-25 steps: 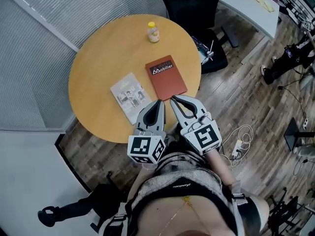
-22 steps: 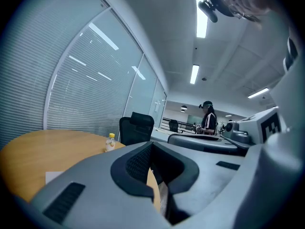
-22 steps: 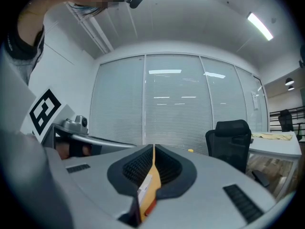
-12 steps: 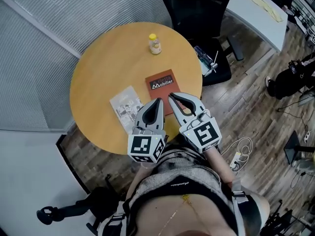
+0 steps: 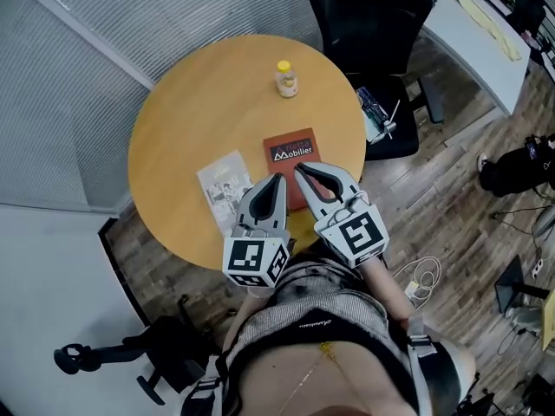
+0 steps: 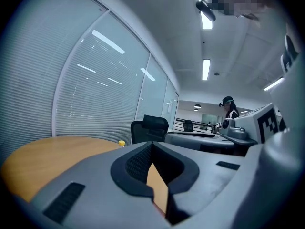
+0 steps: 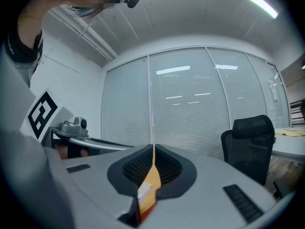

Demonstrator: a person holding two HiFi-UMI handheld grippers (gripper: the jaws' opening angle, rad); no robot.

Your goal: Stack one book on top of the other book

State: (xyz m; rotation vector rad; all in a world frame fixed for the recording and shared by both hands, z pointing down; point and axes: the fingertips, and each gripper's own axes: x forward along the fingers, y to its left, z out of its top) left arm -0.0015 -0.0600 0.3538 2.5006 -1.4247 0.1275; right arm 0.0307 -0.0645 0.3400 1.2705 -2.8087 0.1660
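The thin red book (image 5: 292, 152) by the surface's (image 5: 191, 102) near edge looked light and stiff, best pinched at its edge. Left gripper (image 5: 278, 179) and right gripper (image 5: 299, 169) fingers (image 5: 269, 196) were closed, empty.

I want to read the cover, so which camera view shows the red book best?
The head view: the red book lies flat, cover up, its near part behind the left gripper and right gripper. The right gripper view shows perhaps a red sliver; the left gripper view shows none.
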